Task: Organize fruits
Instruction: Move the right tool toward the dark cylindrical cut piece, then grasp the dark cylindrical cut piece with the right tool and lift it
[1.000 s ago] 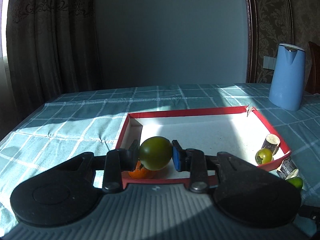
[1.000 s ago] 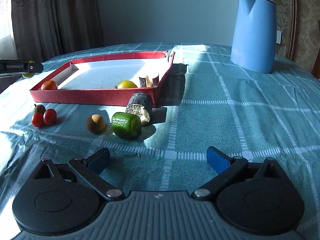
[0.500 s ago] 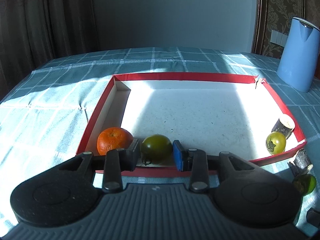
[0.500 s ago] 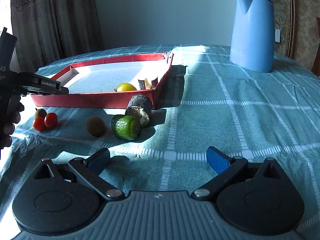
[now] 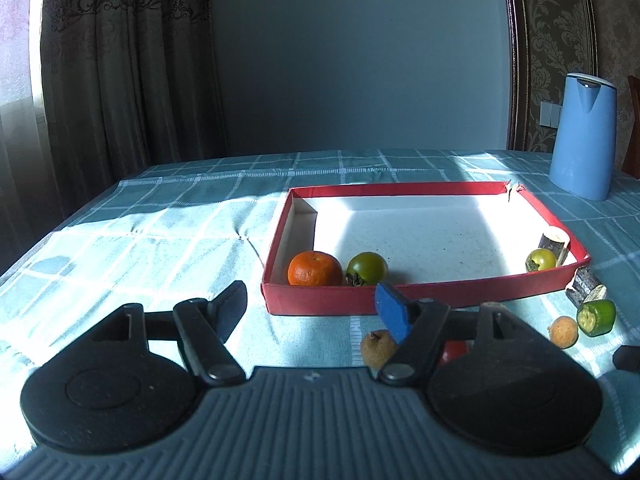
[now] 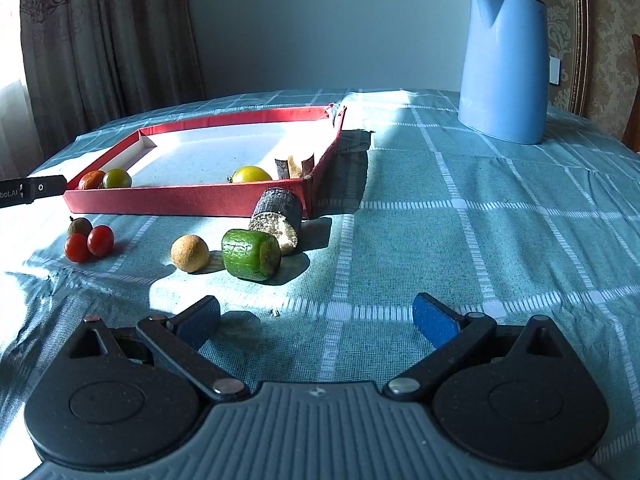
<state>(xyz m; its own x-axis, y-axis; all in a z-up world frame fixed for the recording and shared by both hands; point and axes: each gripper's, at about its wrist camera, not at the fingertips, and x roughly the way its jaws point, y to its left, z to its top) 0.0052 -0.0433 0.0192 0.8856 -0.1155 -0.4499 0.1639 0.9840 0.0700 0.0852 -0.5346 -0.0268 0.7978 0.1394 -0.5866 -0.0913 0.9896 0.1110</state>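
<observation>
A red tray lies on the checked cloth. In its near left corner sit an orange and a dark green fruit. A yellow-green fruit and a bark-covered piece sit at its right end. My left gripper is open and empty, in front of the tray. My right gripper is open and empty above the cloth. Outside the tray lie two red tomatoes, a brown fruit, a green chunk and a log piece.
A blue kettle stands at the back right. Another small brown fruit lies just under my left gripper's right finger. Curtains hang behind the table on the left. The left gripper's body shows at the right wrist view's left edge.
My left gripper has opened and let go of the dark green fruit beside the orange, then drawn back out of the tray. The right gripper has stayed still and open.
</observation>
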